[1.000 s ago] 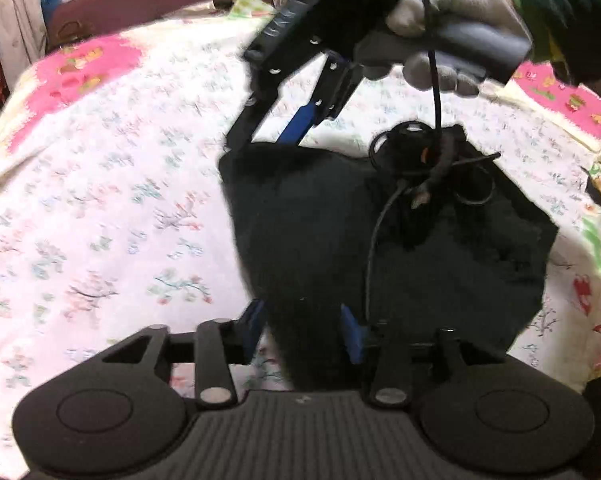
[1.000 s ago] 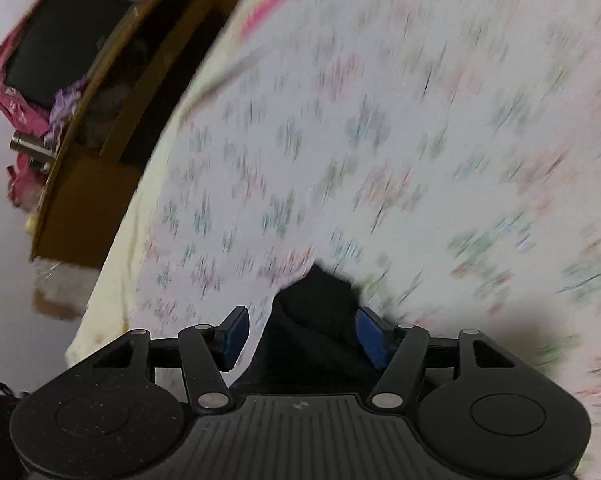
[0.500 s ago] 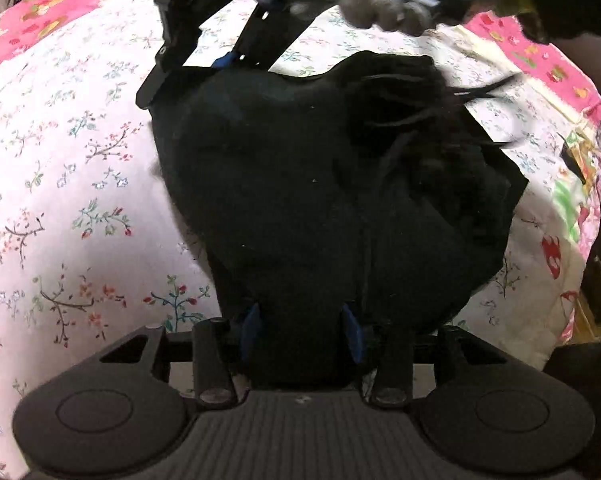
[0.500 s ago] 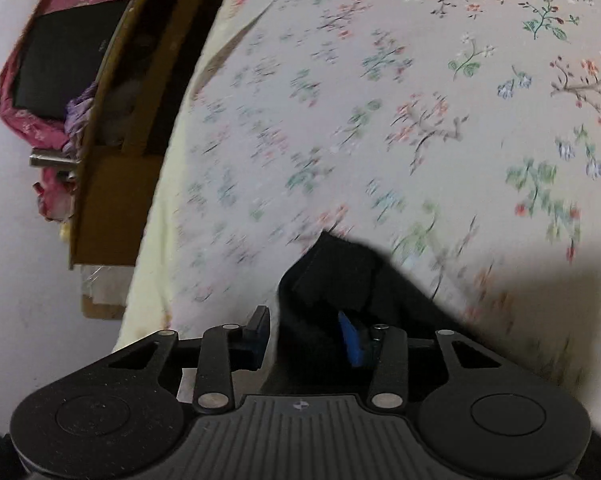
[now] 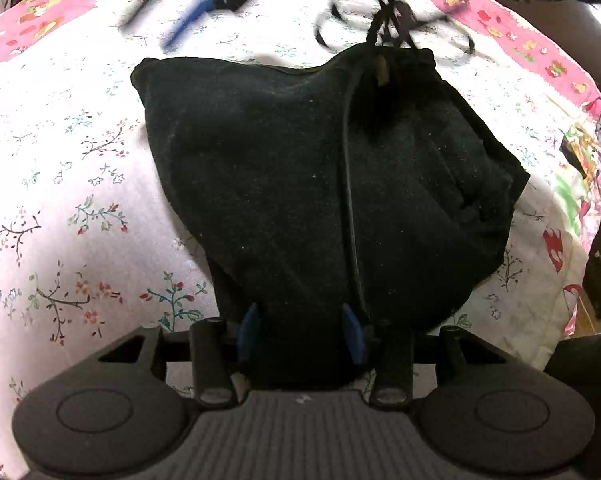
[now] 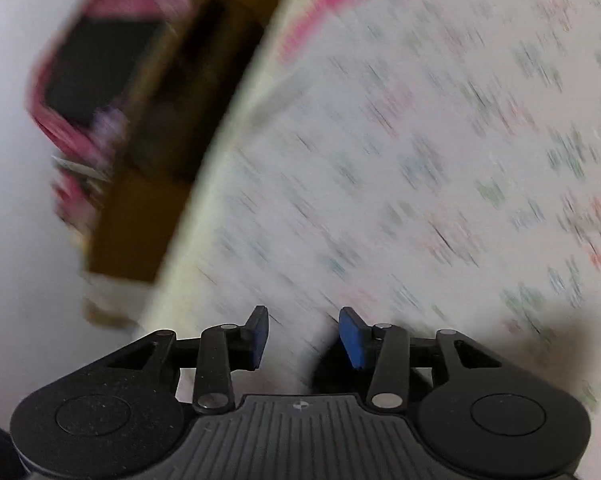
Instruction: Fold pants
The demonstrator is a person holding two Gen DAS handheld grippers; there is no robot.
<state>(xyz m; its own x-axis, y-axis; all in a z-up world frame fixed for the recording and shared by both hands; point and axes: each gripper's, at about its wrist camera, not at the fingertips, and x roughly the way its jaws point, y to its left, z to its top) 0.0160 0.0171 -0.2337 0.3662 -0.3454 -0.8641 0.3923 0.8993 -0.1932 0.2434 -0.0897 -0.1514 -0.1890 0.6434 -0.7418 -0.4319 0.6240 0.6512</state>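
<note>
- The black pants [image 5: 320,184] sit bunched in the middle of the floral bedsheet [image 5: 60,184], near hem pinched in the left gripper [image 5: 302,330], jaws partway closed on the cloth.
- Right gripper [image 6: 303,334] is parted with nothing between its pads, just blurry sheet.
- Probably best to keep the left pinch firm and lay that edge down flat before letting go.
- A second ago the right one had black fabric between its pads near the pants' far corner. Now it's let go and pulled clear.
</note>
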